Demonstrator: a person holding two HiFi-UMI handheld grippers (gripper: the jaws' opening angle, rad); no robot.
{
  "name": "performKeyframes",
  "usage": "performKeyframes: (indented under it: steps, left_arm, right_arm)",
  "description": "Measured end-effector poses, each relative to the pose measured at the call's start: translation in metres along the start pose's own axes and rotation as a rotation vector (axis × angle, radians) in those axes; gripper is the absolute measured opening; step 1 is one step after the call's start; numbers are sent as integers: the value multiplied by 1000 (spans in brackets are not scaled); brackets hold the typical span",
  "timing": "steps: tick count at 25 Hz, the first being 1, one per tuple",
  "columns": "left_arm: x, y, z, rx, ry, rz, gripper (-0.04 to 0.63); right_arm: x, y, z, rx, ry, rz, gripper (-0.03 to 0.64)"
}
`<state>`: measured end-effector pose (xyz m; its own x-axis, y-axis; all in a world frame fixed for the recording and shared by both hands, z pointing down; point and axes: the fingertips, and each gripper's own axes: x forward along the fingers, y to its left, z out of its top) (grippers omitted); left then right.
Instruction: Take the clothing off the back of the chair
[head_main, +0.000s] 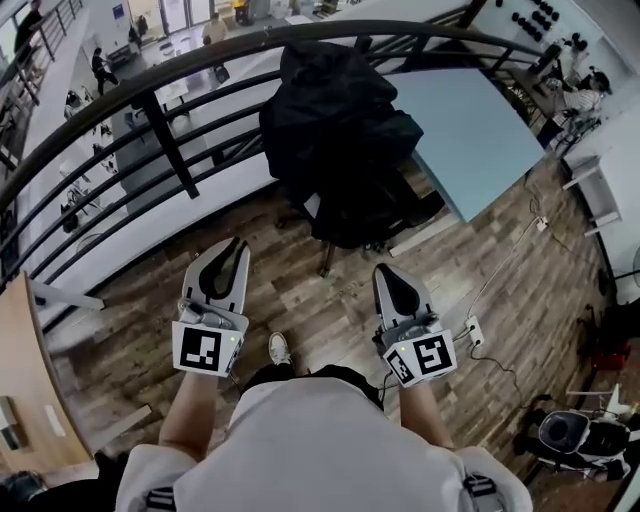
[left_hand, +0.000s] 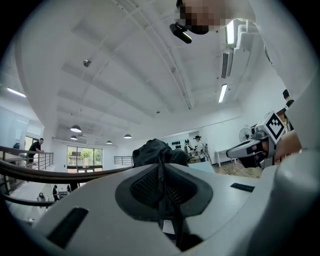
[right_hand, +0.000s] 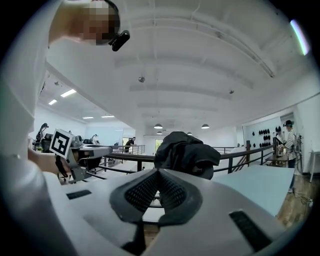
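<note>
- Black, soft fabric clothing (head_main: 335, 130) is heaped over the back of a dark office chair (head_main: 325, 262). In the head view it lies ahead of both grippers, well apart from their tips. It looks limp, bulky and fairly light, so I judge that a pinch on a thick fold near the top of the heap would hold best. The grey left gripper (head_main: 236, 246) and grey right gripper (head_main: 386, 272) point toward it, and neither carries anything.
- Left gripper view: the left gripper (left_hand: 162, 170) has its ribbed pads pressed together on nothing. The clothing (left_hand: 150, 151) sits straight beyond the tips, untouched.
- Right gripper view: the right gripper (right_hand: 157, 175) is likewise closed and empty. The clothing (right_hand: 186, 150) is ahead and slightly right of the tips, apart from them. Both sets of jaws would need to spread before taking hold.
</note>
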<state>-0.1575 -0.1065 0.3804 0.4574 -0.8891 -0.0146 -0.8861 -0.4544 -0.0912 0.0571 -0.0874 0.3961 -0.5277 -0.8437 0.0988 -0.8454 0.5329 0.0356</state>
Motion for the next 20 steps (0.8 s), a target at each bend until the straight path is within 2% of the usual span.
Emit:
performKeyframes:
  steps: [5,10,16,20]
  left_arm:
    - [27,4,-3,-9,15,-49,43]
    - [57,2,5,10,6,-58,43]
    - [85,-2,32,98,-29,-39,43]
    - [106,2,36,137,2,-18,43]
  right_arm:
    - [11,-14,3,-6,16,-35,20]
    - [26,-33,13,-13,-23,-33,20]
    - [29,-67,24,7,-83,-36,20]
    - [35,-88,21,30,-95,-35,20]
